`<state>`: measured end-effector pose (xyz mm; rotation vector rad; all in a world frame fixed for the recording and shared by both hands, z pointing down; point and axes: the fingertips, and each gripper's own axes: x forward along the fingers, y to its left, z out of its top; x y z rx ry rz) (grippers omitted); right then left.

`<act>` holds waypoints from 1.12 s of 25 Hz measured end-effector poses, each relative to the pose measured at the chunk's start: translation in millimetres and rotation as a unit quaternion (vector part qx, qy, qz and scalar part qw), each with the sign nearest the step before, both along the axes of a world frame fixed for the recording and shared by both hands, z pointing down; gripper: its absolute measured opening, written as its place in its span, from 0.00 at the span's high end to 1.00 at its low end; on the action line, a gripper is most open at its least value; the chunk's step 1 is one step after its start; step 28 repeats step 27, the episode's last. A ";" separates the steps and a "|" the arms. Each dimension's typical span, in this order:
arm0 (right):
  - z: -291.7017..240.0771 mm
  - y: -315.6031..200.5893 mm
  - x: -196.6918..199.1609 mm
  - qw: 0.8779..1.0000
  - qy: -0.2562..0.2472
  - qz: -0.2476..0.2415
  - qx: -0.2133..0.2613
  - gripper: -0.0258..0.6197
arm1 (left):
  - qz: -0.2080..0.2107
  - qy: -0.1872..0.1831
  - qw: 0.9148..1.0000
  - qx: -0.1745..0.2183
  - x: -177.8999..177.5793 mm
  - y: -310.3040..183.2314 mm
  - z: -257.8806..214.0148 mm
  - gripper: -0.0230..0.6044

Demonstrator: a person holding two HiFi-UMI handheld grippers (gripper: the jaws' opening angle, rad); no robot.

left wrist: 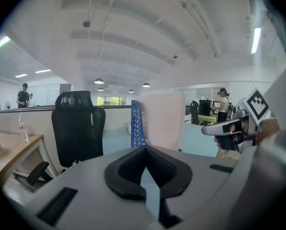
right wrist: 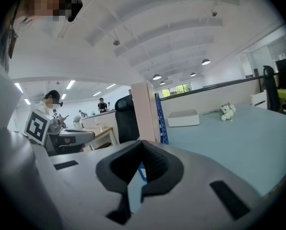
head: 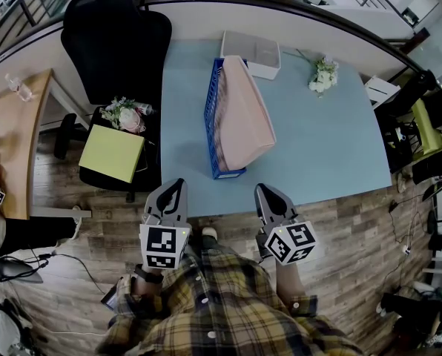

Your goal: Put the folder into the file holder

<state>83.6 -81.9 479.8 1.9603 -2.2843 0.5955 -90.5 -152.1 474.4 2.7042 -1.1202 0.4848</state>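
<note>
A pink folder (head: 245, 117) stands tilted in the blue wire file holder (head: 212, 117) on the light blue table (head: 325, 147). Both grippers hover at the table's near edge, short of the holder. My left gripper (head: 178, 185) is shut and holds nothing. My right gripper (head: 263, 190) is shut and empty too. In the left gripper view the folder (left wrist: 164, 121) and holder (left wrist: 136, 123) rise beyond the closed left gripper (left wrist: 144, 150). The right gripper view shows the folder (right wrist: 143, 119) and holder (right wrist: 160, 121) past the right gripper (right wrist: 142, 145).
A white box (head: 252, 54) sits behind the holder, and a small flower bunch (head: 323, 75) lies at the table's far right. Left of the table stands a black office chair (head: 117, 43) with a yellow-green pad (head: 111, 153) and flowers (head: 124, 115) on its seat.
</note>
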 end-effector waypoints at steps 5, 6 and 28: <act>1.7 -0.3 -2.6 1.000 0.007 -0.006 -0.004 0.96 | 0.000 0.000 1.000 0.000 0.1 -0.7 0.2 0.98; 1.6 -0.8 -3.2 1.000 0.009 -0.007 -0.004 0.96 | 0.000 0.000 1.000 0.000 0.2 -1.0 0.1 0.98; 3.7 -0.9 -3.9 1.000 0.017 -0.007 -0.007 0.96 | 0.005 -0.001 1.000 -0.001 -2.9 -3.2 2.7 0.98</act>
